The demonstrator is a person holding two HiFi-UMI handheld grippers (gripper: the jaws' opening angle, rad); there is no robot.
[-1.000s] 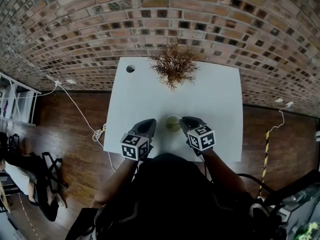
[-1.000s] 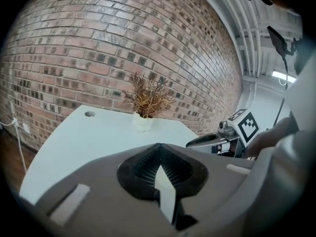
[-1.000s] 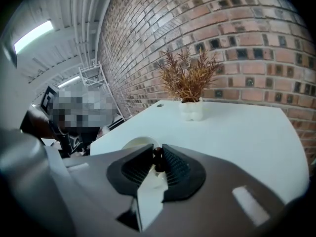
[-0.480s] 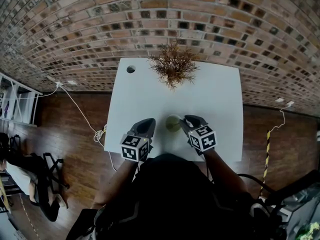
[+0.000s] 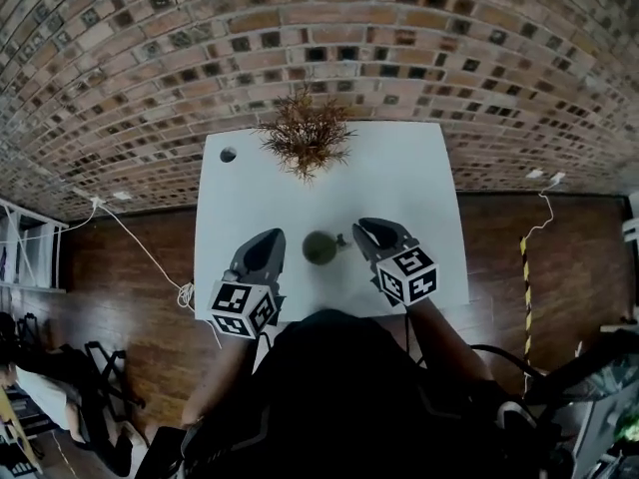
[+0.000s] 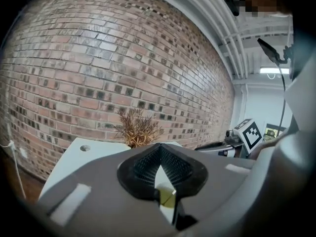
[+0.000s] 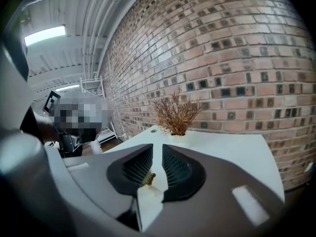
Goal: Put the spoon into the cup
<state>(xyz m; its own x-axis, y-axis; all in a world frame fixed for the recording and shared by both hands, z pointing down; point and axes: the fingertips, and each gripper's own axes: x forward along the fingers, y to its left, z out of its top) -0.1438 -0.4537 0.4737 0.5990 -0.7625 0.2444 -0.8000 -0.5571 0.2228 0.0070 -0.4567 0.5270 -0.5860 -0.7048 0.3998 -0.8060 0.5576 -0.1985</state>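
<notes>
On the white table (image 5: 419, 183) stands a green cup (image 5: 319, 248) with the spoon (image 5: 342, 239) in it, the handle sticking out to the right. My left gripper (image 5: 268, 238) hovers left of the cup, its jaws shut at the tips with nothing in them. My right gripper (image 5: 364, 230) hovers right of the cup; its jaws are closing, a narrow gap still shows and nothing is between them. In the left gripper view the cup (image 6: 167, 200) shows below the jaws. In the right gripper view the cup (image 7: 143, 177) peeks through the gap.
A dry brown plant (image 5: 303, 133) stands at the table's far edge against the brick wall (image 5: 319, 28). A round cable hole (image 5: 229, 155) is in the far left corner. Wooden floor (image 5: 130, 257) lies on both sides, with cords by the wall.
Both grippers have risen and drawn away from the cup. The cup keeps its place on the table. The head view has shifted.
</notes>
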